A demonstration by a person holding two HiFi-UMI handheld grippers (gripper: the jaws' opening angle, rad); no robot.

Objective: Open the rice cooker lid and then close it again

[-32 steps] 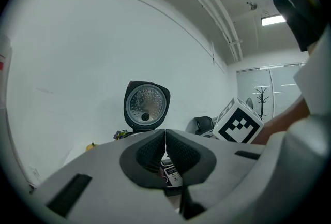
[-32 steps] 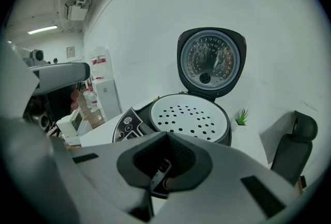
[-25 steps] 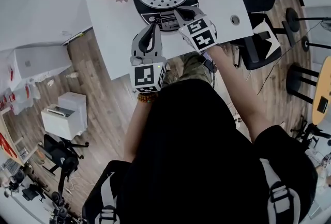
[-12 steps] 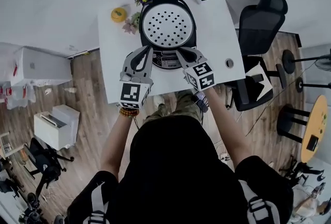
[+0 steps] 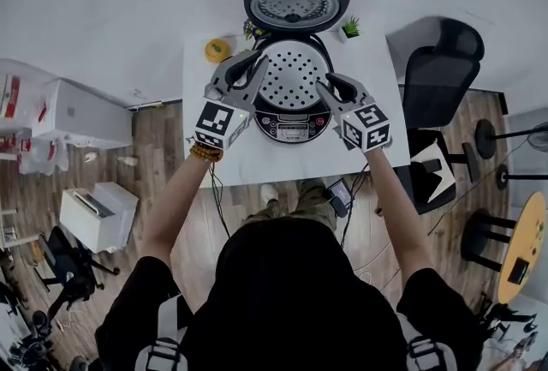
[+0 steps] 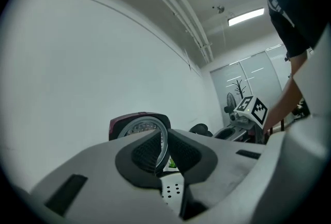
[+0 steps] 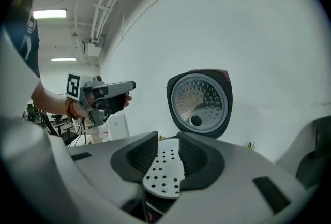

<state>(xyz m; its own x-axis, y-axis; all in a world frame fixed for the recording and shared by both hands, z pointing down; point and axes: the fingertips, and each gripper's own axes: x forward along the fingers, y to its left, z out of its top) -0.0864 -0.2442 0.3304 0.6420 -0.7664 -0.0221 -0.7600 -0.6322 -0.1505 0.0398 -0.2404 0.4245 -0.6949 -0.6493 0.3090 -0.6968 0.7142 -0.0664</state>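
The rice cooker (image 5: 293, 122) sat at upper centre on the white surface (image 5: 381, 61), its lid (image 5: 296, 2) standing open. My left tongs (image 5: 251, 62) were pressed together, empty. My right tongs (image 5: 330, 86) had just been spreading, pinching nothing.

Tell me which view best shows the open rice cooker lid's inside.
Right gripper view: the dark-red lid's round metal inner plate faces it. Head view foreshortens it; left gripper view hides part behind the left tool.

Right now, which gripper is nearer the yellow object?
Left. The left gripper hovers just right of the yellow object; the right gripper, empty jaws just opening, is across the rice cooker.
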